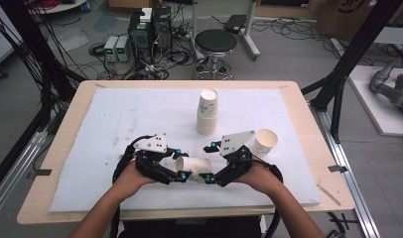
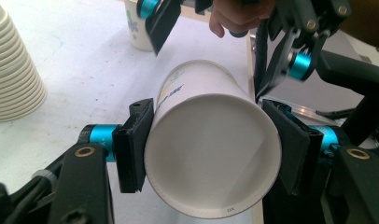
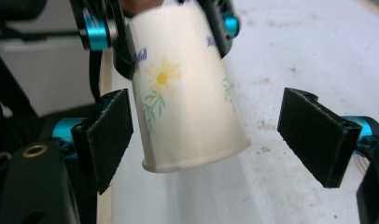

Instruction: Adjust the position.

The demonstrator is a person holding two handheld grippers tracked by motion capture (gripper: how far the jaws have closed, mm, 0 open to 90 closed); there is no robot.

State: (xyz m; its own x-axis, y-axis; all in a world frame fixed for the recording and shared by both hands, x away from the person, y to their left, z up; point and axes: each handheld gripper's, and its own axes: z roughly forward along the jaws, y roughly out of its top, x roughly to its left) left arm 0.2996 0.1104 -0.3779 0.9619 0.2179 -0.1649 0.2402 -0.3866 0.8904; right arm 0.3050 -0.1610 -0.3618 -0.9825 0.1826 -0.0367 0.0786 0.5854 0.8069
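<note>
A white paper cup with a yellow flower print lies on its side just above the white foam board, near the front edge. My left gripper is shut on it near the rim, pads pressing both sides, and the open mouth faces this gripper's camera. My right gripper stands open around the cup's base end, both pads clear of the wall.
A tall stack of paper cups stands at the board's middle back. A single upright cup is right of it. The wooden table edges the board. A stool and cables lie beyond.
</note>
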